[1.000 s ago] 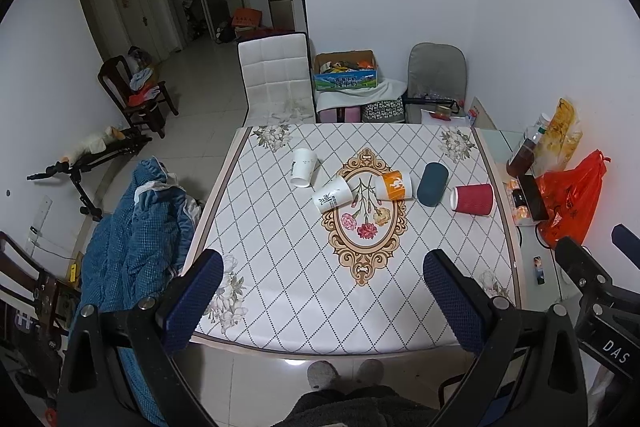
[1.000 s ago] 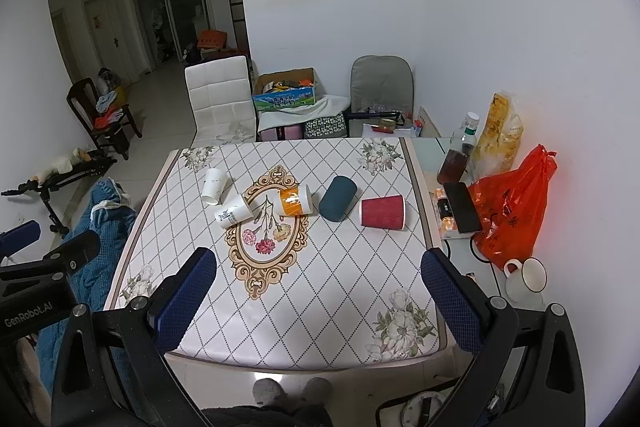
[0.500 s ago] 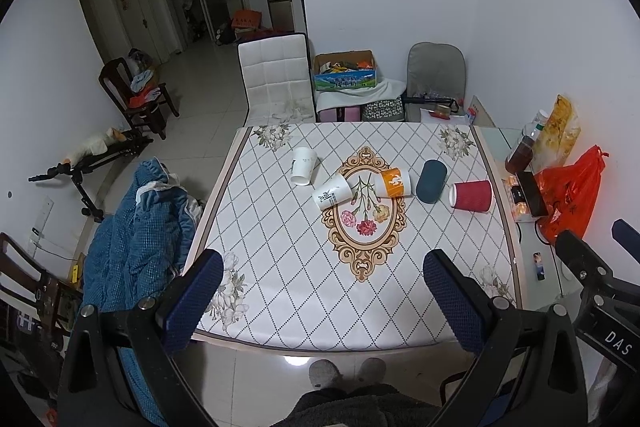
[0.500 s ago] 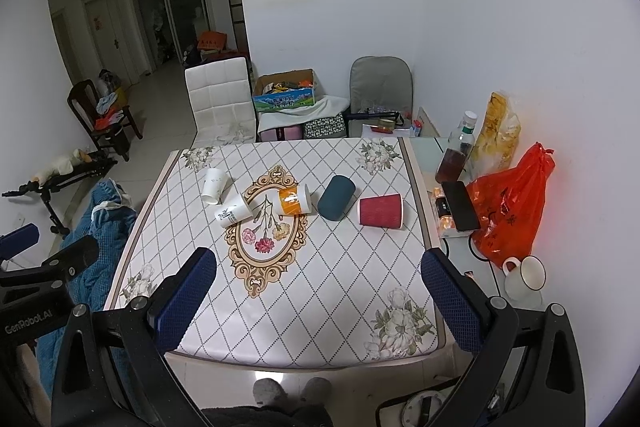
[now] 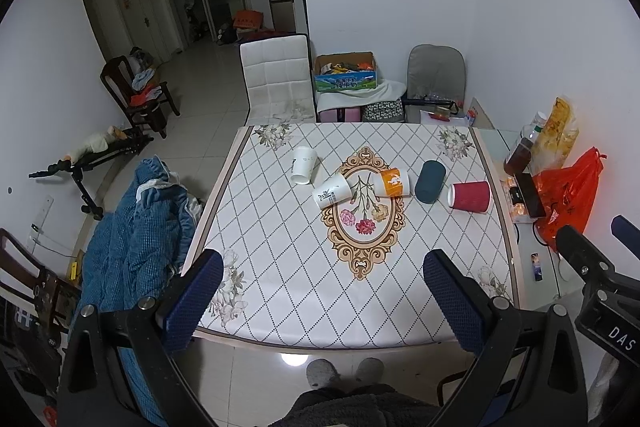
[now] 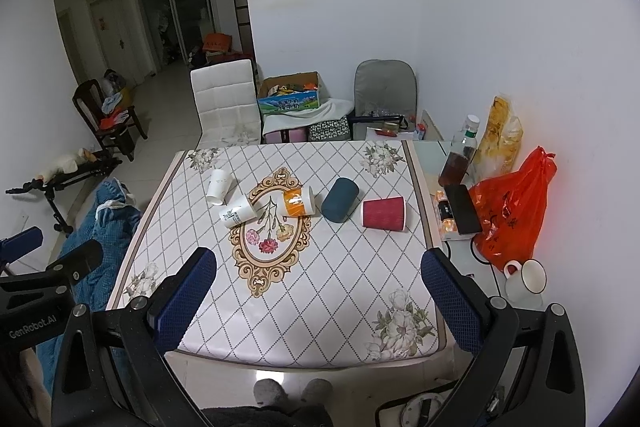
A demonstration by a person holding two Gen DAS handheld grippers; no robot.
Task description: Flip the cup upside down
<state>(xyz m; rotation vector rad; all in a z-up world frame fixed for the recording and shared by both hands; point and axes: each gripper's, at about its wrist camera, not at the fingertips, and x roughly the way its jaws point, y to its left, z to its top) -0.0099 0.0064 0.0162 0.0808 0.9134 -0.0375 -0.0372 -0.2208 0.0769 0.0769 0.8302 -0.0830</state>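
Several cups lie on their sides in a row across the table [image 5: 280,267]: a white cup [image 5: 303,165], a white printed cup [image 5: 332,191], an orange cup [image 5: 391,182], a dark teal cup [image 5: 430,175] and a red ribbed cup [image 5: 470,197]. The same row shows in the right wrist view, from the white cup [image 6: 219,185] to the red cup [image 6: 384,213]. My left gripper [image 5: 322,303] is open and empty, high above the table's near edge. My right gripper [image 6: 320,301] is open and empty at a similar height.
A blue quilted blanket [image 5: 132,251] hangs at the table's left. A side surface on the right holds a red bag [image 6: 512,211], a bottle [image 6: 460,155], a phone [image 6: 462,209] and a white mug [image 6: 526,277]. A white chair [image 5: 276,83] stands behind the table.
Both grippers have drifted slightly up and back, so the table looks a little smaller. The cups have not moved.
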